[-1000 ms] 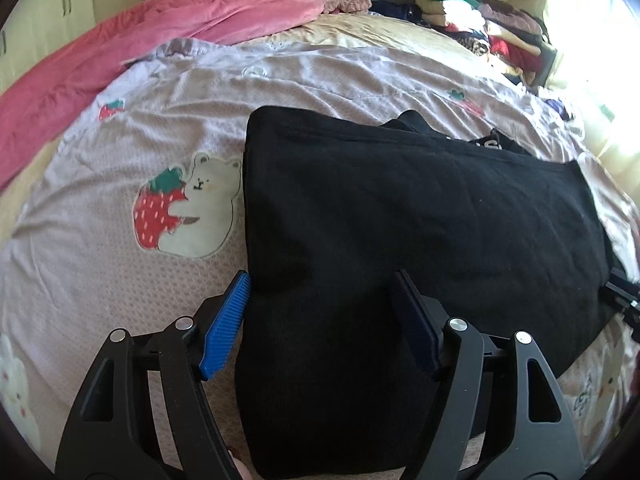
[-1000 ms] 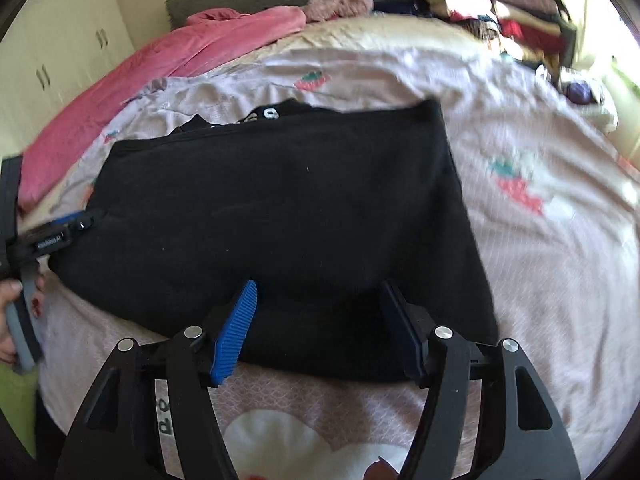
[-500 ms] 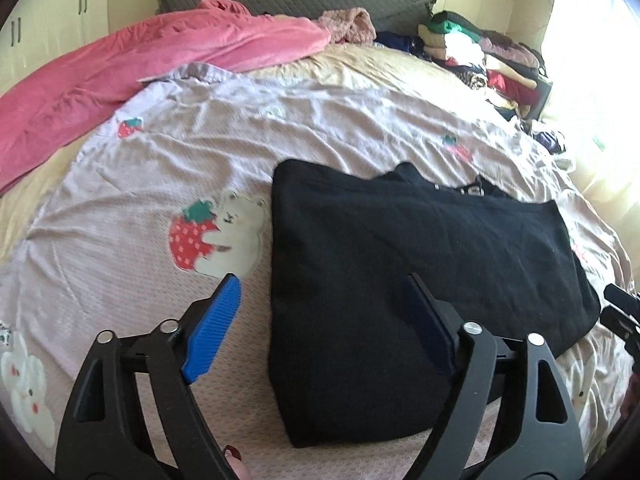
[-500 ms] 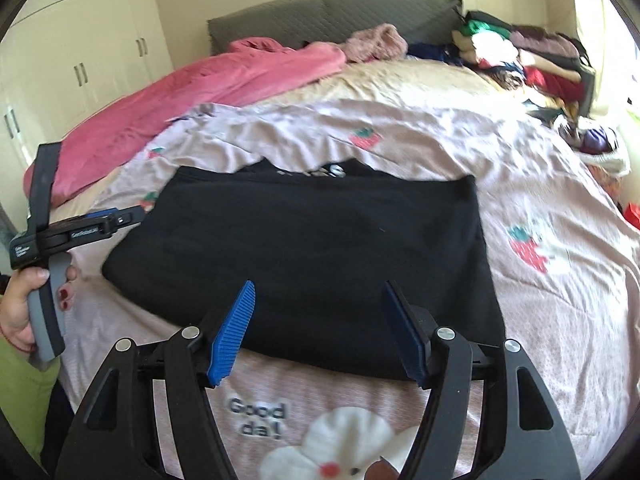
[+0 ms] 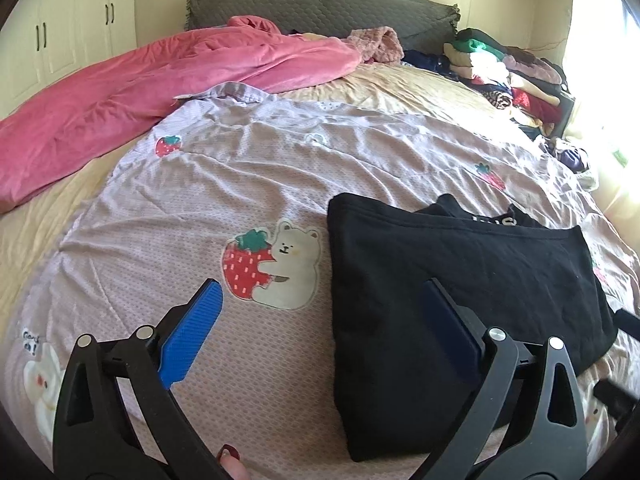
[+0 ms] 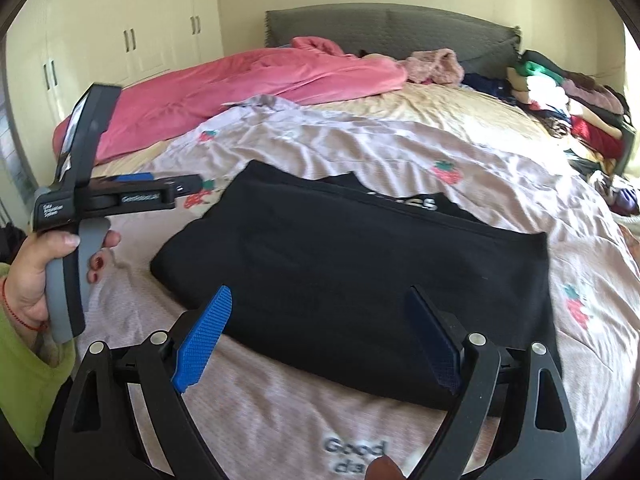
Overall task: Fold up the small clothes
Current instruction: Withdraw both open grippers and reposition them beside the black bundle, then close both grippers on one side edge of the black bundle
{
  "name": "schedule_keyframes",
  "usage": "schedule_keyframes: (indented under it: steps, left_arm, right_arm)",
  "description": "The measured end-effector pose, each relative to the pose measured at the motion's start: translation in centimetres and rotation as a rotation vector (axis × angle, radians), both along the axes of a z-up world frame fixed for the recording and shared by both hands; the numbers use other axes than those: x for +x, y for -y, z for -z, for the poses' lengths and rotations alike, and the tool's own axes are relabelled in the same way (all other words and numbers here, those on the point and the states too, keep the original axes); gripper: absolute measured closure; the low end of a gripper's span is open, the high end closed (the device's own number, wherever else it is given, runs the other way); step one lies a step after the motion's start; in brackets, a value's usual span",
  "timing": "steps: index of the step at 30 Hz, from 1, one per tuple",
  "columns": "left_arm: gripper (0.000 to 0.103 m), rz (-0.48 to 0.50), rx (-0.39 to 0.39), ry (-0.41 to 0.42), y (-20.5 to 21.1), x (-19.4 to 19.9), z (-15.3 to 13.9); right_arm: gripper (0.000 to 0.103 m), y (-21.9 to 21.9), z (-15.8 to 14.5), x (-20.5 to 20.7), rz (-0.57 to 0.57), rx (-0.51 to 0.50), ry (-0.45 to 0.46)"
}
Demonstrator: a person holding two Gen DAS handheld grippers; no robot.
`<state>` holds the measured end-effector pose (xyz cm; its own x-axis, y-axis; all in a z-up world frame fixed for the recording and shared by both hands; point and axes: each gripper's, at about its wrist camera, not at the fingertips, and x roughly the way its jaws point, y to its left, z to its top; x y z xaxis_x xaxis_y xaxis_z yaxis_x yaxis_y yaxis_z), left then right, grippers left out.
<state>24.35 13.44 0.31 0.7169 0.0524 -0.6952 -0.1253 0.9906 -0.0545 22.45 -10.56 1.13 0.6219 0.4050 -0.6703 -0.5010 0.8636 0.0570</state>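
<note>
A black garment [image 5: 452, 280] lies folded into a flat rectangle on the lilac strawberry-print sheet [image 5: 240, 184]; it also shows in the right wrist view [image 6: 360, 264] with white lettering at its far edge. My left gripper [image 5: 320, 304] is open and empty, raised above the garment's left edge. My right gripper [image 6: 320, 308] is open and empty, raised above the garment's near edge. The left gripper also shows in the right wrist view [image 6: 176, 190], held in a hand left of the garment.
A pink blanket [image 5: 160, 80] lies across the far left of the bed. A stack of folded clothes [image 5: 508, 76] sits at the far right by the grey headboard [image 5: 320, 4]. White wardrobes [image 6: 120, 36] stand at the left wall.
Both grippers have lifted up and back from the black garment, so it looks smaller and farther. The garment has stayed folded in place.
</note>
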Motion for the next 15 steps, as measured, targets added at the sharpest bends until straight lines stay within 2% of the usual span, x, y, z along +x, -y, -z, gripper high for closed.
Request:
schedule_keyframes:
  steps: [15]
  left_arm:
    - [0.010, -0.053, -0.052, -0.033, -3.3, 1.5, 1.1]
  right_arm:
    - [0.015, -8.2, 3.0, 0.8, -0.155, -0.076, -0.044]
